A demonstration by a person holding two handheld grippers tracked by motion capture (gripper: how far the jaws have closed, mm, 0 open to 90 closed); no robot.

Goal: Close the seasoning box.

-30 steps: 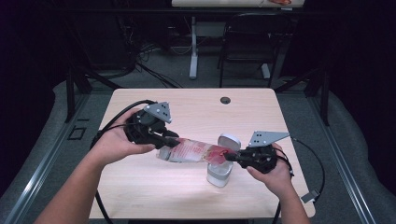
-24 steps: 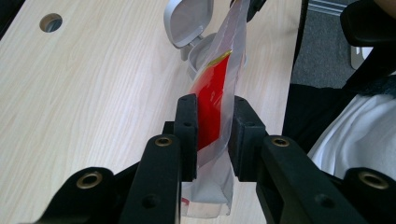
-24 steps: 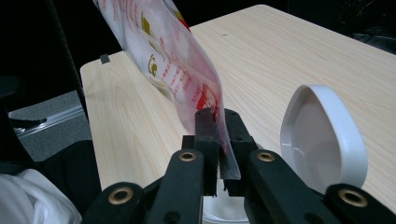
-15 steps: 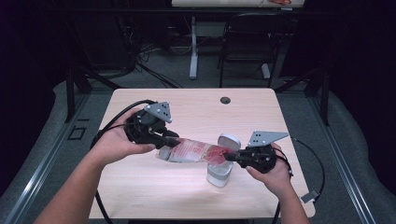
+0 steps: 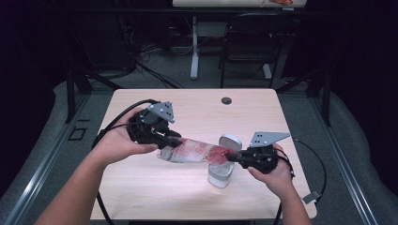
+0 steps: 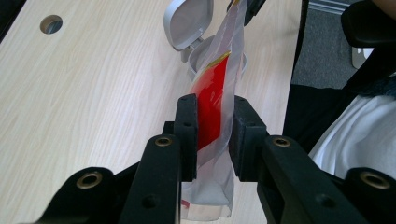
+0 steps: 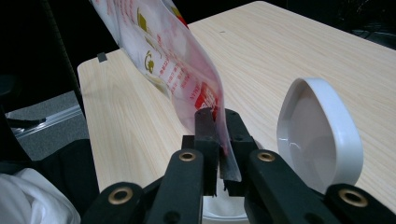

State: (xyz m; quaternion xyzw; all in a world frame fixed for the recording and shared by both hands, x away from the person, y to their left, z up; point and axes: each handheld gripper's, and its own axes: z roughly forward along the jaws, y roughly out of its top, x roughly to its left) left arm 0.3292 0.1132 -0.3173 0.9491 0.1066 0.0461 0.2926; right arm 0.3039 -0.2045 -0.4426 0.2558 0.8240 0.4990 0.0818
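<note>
While I stretch clear plastic pouch with red and white print (image 5: 195, 151) between both hands above light wooden table (image 5: 141, 187), its red end hangs over small grey bin with flip lid open (image 5: 220, 172), likely for dropping in. Left gripper (image 6: 212, 135) clamps pouch's far end, jaws partly apart around bulky film. Right gripper (image 7: 218, 140) pinches red end, jaws nearly together.

One pouch (image 5: 195, 151), one bin (image 5: 220, 173) with its lid (image 5: 230, 141) up, two grippers (image 5: 174, 139) (image 5: 231, 158), one bench (image 5: 141, 183).
</note>
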